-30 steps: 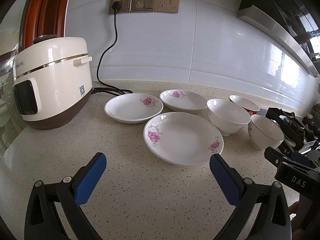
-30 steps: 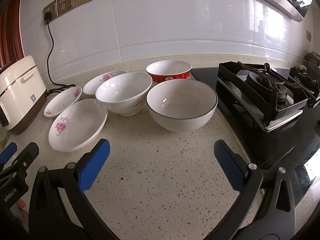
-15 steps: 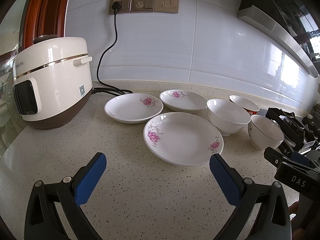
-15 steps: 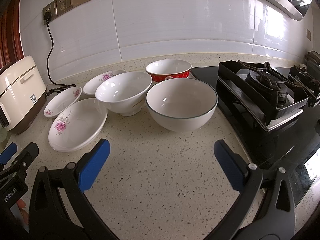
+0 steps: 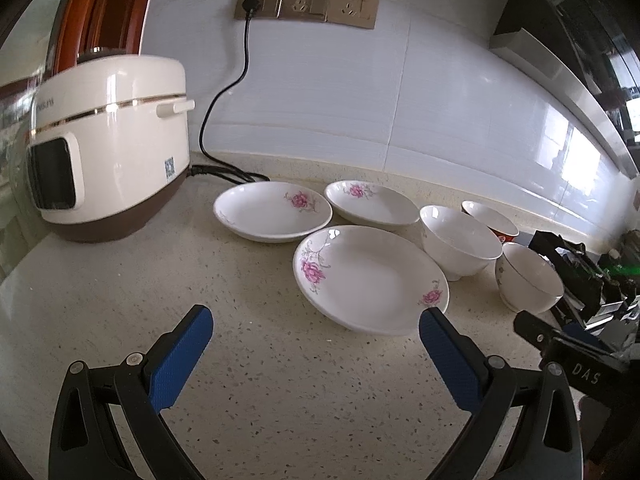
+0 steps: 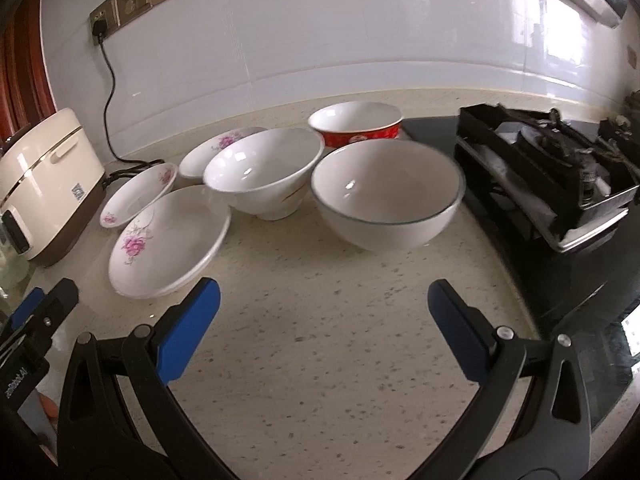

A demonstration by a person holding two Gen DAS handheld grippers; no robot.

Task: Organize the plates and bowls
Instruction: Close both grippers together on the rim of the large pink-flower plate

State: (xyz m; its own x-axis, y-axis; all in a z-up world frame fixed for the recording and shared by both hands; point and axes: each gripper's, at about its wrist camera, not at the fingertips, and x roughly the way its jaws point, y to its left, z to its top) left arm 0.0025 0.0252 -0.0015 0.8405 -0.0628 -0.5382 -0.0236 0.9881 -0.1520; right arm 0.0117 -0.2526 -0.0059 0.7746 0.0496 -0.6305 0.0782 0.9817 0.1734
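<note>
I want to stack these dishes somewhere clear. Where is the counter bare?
Bare counter lies between the rice cooker and the nearest flowered plate, and in front of the rimmed bowl by the stove. Crowded: plates and bowls cluster toward the wall.

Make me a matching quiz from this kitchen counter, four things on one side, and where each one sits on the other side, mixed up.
Things:
1. rice cooker
2. red bowl
3. dark-rimmed bowl
4. nearest flowered plate

Places:
A. just ahead of the open right gripper
B. far back, next to the stove
C. by the left gripper, touching its right fingertip in the view
D. left end of the counter, plugged into the wall

Pairs: 1-D, 2-B, 3-A, 4-C
</note>
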